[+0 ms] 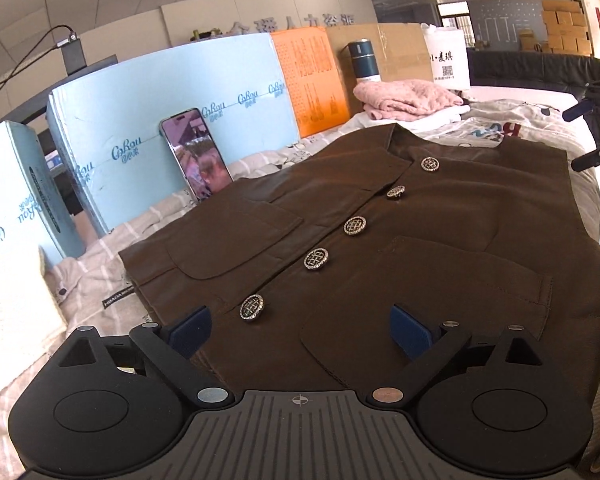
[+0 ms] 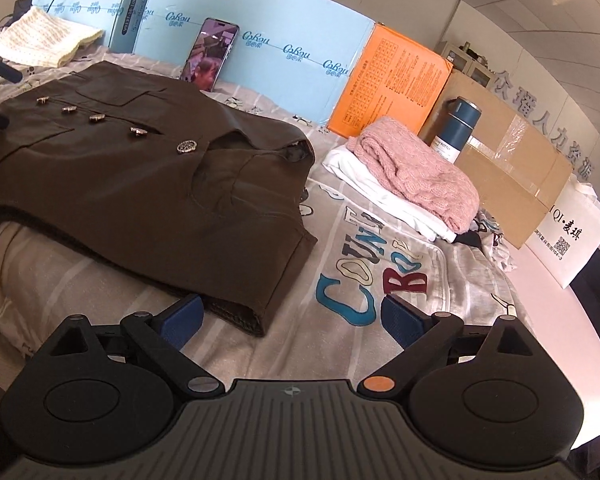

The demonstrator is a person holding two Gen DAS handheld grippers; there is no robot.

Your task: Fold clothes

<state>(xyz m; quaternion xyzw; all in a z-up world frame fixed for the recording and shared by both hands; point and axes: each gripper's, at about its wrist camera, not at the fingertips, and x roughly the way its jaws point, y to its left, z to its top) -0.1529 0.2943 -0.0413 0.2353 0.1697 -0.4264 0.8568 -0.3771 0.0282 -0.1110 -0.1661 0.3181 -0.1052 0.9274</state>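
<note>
A brown vest point(image 1: 420, 220) with a row of metal buttons point(image 1: 355, 225) lies spread flat, front up, on a printed bed sheet point(image 2: 380, 280). My left gripper point(image 1: 300, 332) is open just over the vest's bottom hem, blue pads point(image 1: 192, 328) wide apart on either side of the lowest button, gripping nothing. In the right wrist view the vest point(image 2: 140, 184) lies to the left with its collar toward the middle. My right gripper point(image 2: 292, 320) is open low over the sheet, its left pad point(image 2: 182, 316) beside the vest's near shoulder corner, and nothing is pinched.
A folded pink sweater point(image 2: 416, 168) rests on a folded white garment point(image 2: 364, 184) at the right. Behind stand blue boxes point(image 2: 284, 32), an orange box point(image 2: 396, 88), a cardboard box point(image 2: 512, 176), a thermos point(image 2: 458, 132), a white bag point(image 2: 568, 236) and a propped phone point(image 2: 210, 54). A cream knit point(image 2: 44, 40) lies at the far left.
</note>
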